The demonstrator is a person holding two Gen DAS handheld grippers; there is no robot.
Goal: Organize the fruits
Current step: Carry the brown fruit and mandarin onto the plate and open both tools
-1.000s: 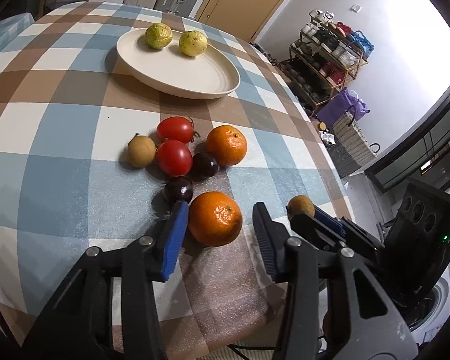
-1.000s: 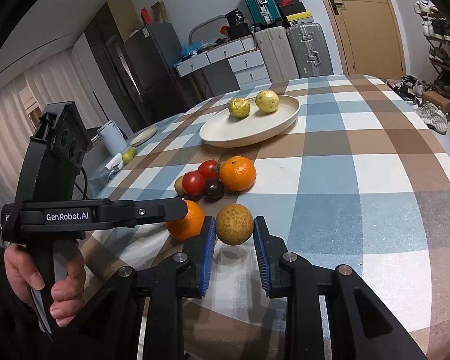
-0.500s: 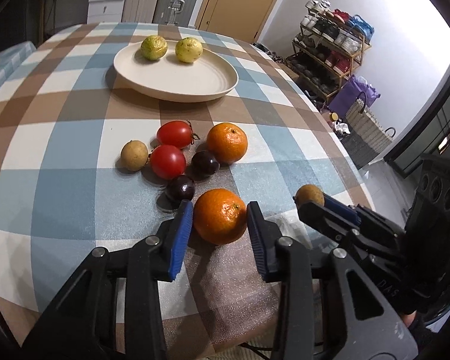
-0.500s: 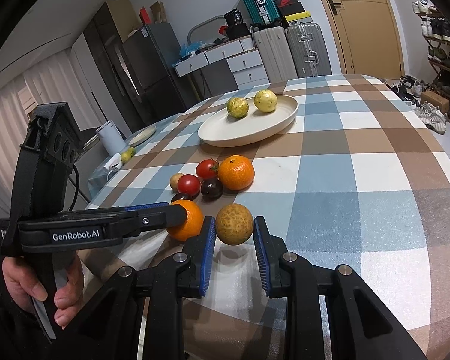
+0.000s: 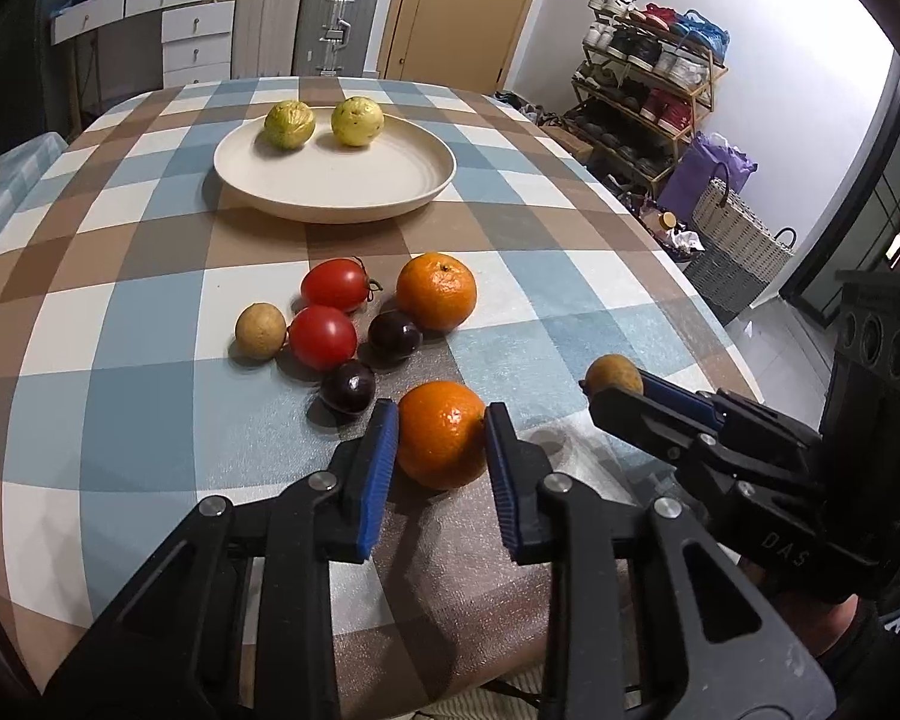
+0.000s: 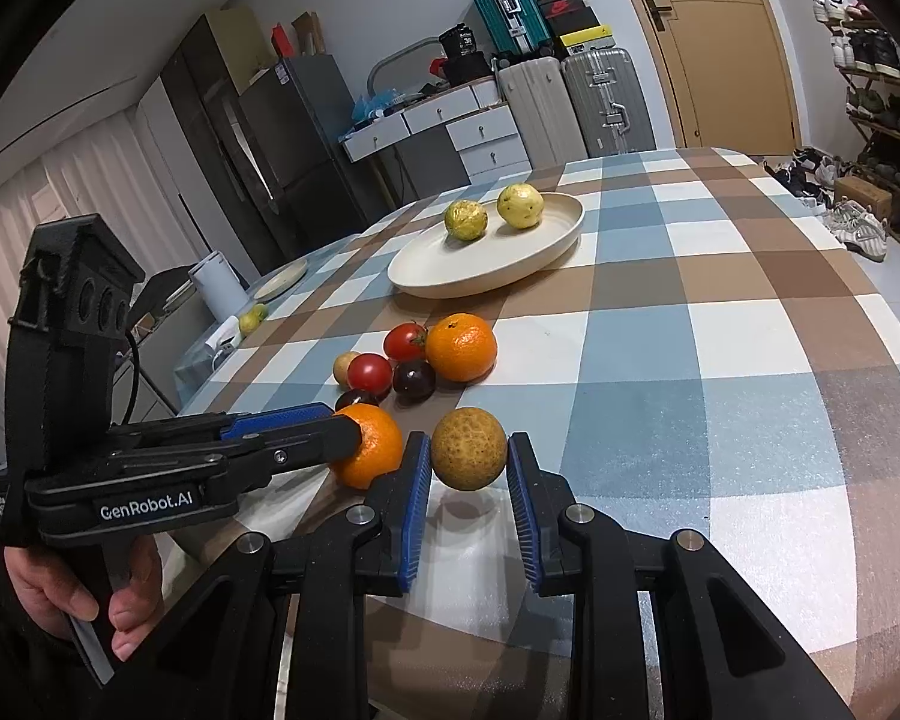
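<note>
My left gripper (image 5: 441,438) is shut on an orange (image 5: 442,435) near the table's front edge; the orange also shows in the right wrist view (image 6: 371,445). My right gripper (image 6: 469,462) is shut on a brown rough-skinned fruit (image 6: 468,449) and holds it just above the cloth; this fruit shows at the right of the left wrist view (image 5: 613,375). A cream plate (image 5: 342,180) at the back holds two yellow-green fruits (image 5: 289,123) (image 5: 357,121). Between lie a second orange (image 5: 436,291), two tomatoes (image 5: 336,284) (image 5: 322,336), two dark plums (image 5: 395,333) (image 5: 348,386) and a small tan fruit (image 5: 260,330).
The round table has a blue, brown and white checked cloth (image 5: 120,312). A shoe rack (image 5: 648,90) and a wicker basket (image 5: 732,246) stand on the floor to the right. Suitcases (image 5: 306,24) and drawers stand behind the table.
My left gripper's fingers have closed from wide apart onto the orange. The right gripper has kept its hold on the brown fruit, nearly still.
</note>
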